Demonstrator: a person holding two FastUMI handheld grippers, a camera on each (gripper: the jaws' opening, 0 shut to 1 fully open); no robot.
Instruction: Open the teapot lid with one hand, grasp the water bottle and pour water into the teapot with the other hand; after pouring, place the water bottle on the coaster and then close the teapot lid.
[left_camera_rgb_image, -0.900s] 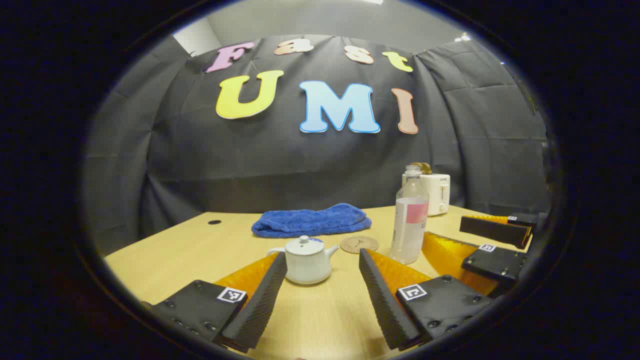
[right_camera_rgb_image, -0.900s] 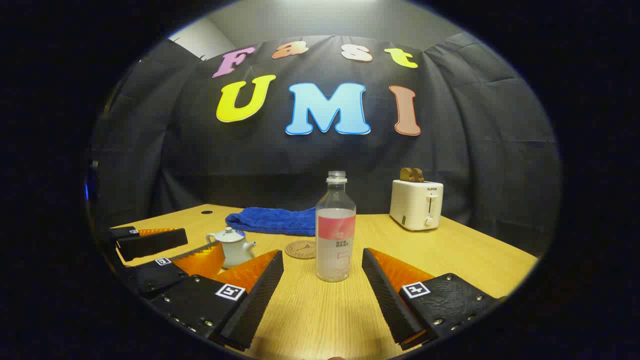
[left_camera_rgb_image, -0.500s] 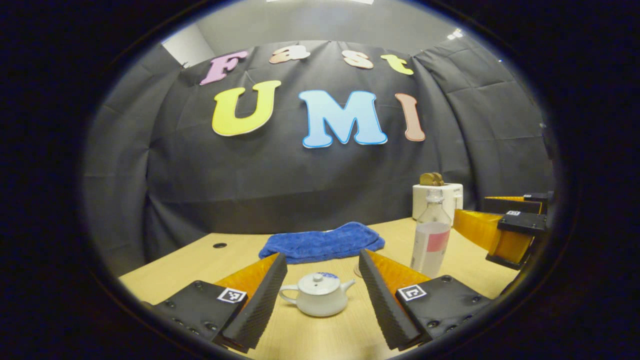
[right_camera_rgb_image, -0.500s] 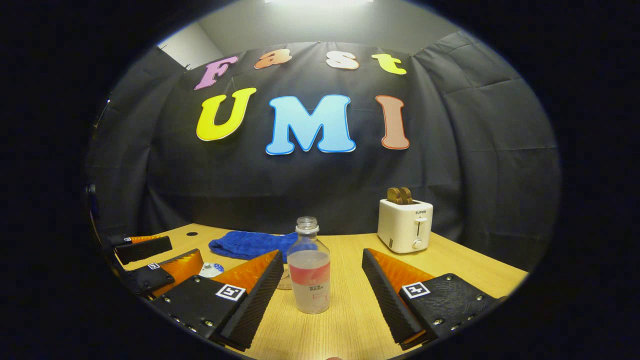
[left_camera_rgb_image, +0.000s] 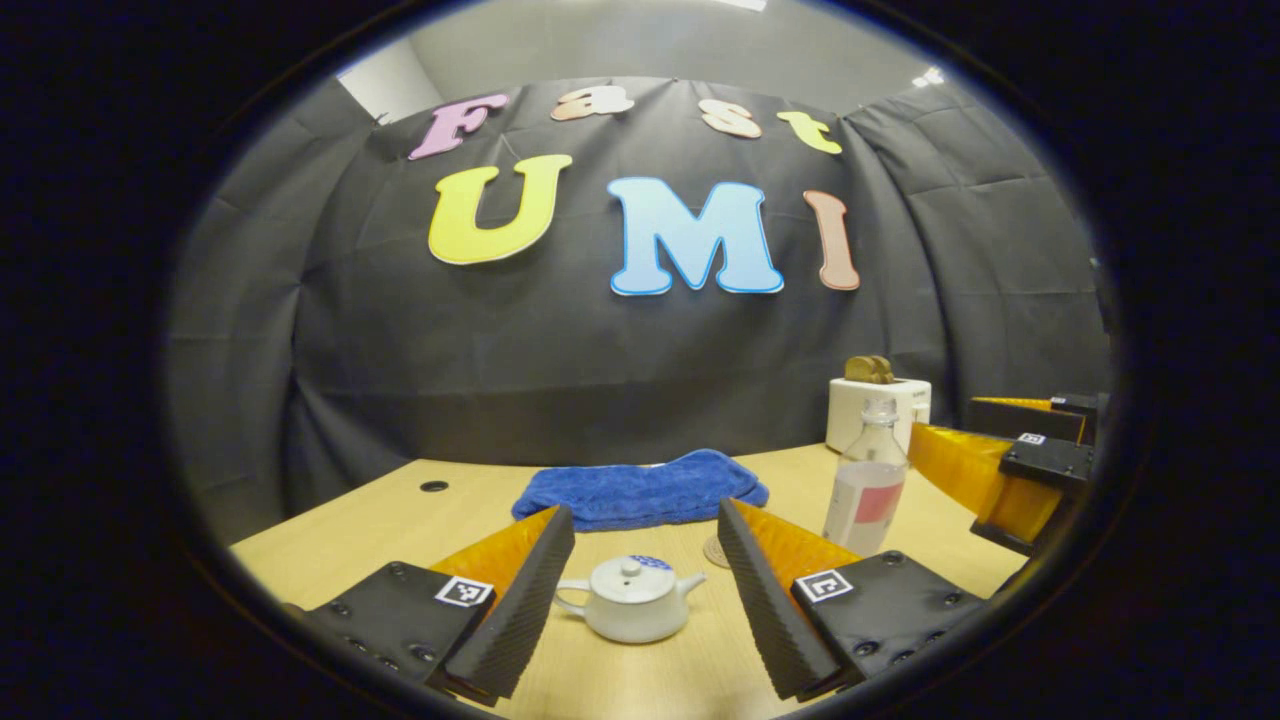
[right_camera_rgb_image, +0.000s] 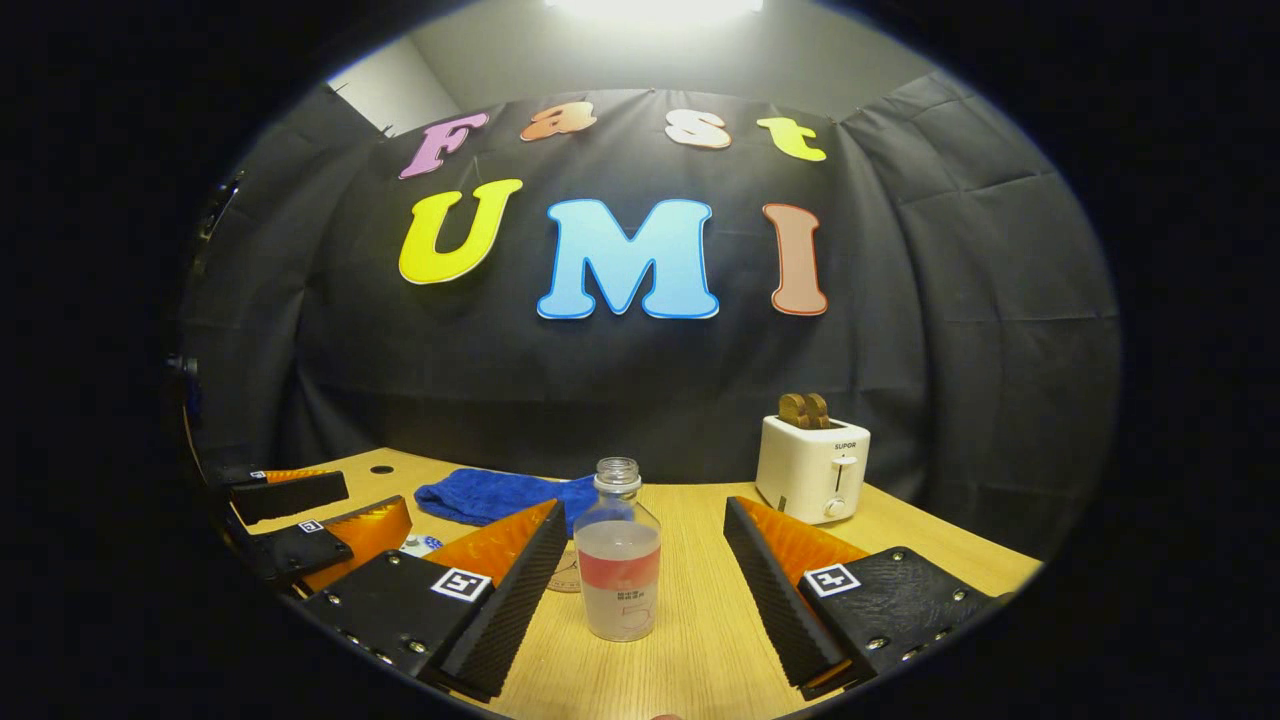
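Teapot (left_camera_rgb_image: 632, 598) and bottle (right_camera_rgb_image: 618, 560) now sit between the spread left gripper (left_camera_rgb_image: 640, 610) and right gripper (right_camera_rgb_image: 640, 605), both closer than before, neither pinching yet

Bench (right_camera_rgb_image: 690, 640): pale wood with fine straight grain, smooth, low sheen. Teapot (left_camera_rgb_image: 630, 610): white glazed ceramic, softly glossy, lid on. Bottle (right_camera_rgb_image: 618, 560): clear smooth plastic with a paper-like band, uncapped. Towel (left_camera_rgb_image: 640, 490): blue terry cloth, nubby and matt. Coaster (left_camera_rgb_image: 714, 550): looked like light wood or cork, matt. Toaster (right_camera_rgb_image: 812, 468): white plastic shell, smooth, slight gloss. Left tool (left_camera_rgb_image: 645, 600) and right tool (right_camera_rgb_image: 645, 590): ridged, matt inner faces; translucent ribbed plastic behind them.
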